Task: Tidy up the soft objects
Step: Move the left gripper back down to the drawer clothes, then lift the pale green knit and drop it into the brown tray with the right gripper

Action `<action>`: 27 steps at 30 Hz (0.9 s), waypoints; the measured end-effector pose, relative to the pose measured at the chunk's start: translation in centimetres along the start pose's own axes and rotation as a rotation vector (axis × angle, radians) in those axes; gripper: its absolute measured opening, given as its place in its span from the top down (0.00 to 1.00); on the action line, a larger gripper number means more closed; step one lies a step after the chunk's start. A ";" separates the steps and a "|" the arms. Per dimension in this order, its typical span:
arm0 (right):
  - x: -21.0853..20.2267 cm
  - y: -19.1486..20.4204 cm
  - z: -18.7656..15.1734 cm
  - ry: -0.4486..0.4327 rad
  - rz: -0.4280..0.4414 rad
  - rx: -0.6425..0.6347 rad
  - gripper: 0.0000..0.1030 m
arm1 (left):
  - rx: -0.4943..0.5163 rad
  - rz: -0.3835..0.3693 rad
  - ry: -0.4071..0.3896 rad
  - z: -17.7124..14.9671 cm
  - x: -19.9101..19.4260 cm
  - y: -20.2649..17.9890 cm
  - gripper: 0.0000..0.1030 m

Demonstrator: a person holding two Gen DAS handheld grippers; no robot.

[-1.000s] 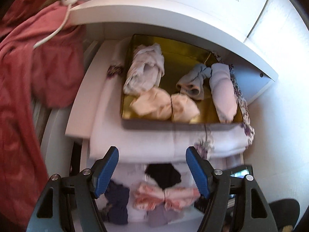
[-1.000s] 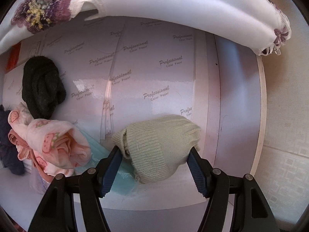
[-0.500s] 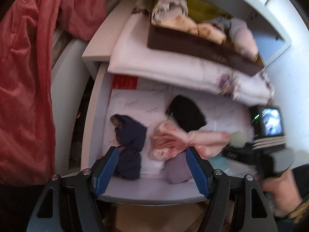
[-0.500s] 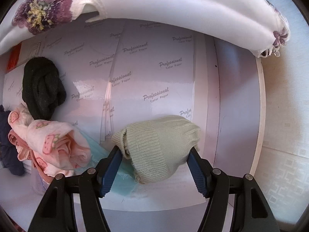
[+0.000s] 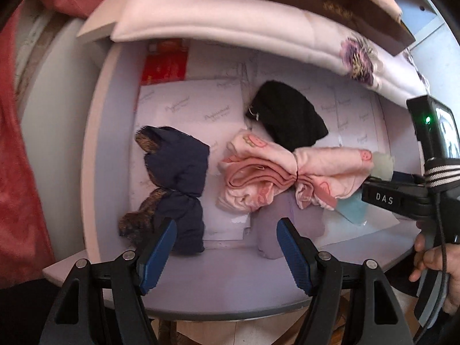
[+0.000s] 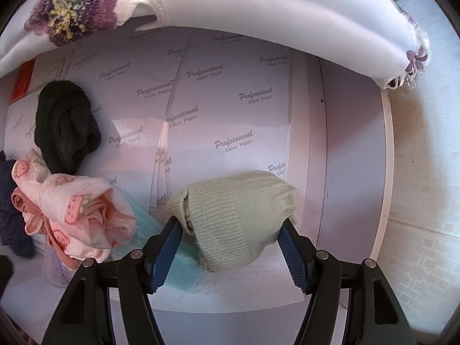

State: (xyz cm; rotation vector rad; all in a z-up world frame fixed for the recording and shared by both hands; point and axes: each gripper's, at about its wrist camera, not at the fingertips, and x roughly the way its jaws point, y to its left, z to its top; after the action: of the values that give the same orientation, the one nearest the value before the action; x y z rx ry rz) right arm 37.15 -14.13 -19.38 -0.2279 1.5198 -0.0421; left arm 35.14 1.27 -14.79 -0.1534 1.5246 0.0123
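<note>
Right hand-held gripper point(image 6: 230, 230) pinches the cream sock point(image 6: 235, 215) (bare paper point(image 6: 230, 100) beyond); left point(image 5: 227, 238) spread.

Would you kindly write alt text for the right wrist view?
The right gripper has its blue pads against a cream knitted bundle on a shelf lined with printed paper. To the left lie a pink strawberry-print bundle and a black bundle; a folded white flowered cloth overhangs.
</note>
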 end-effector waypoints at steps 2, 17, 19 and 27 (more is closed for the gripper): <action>0.0 0.0 -0.1 -0.001 0.004 0.004 0.34 | -0.009 -0.014 0.024 0.0 0.5 -0.1 0.29; -0.2 -0.7 -0.7 -0.020 0.011 -0.004 0.36 | -0.044 -0.002 0.063 -0.6 2.1 0.6 0.29; -0.2 -0.8 -0.8 -0.021 0.011 -0.004 0.36 | -0.038 0.000 0.066 -0.8 2.2 0.5 0.29; -1.0 -2.0 -1.4 -0.038 0.034 0.058 0.45 | -0.013 0.018 0.077 -1.0 3.0 0.5 0.29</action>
State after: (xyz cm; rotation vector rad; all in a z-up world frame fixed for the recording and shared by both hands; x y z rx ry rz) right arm 35.90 -16.13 -18.12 -0.1558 1.4817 -0.0546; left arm 34.26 1.44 -17.81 -0.1519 1.6033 0.0309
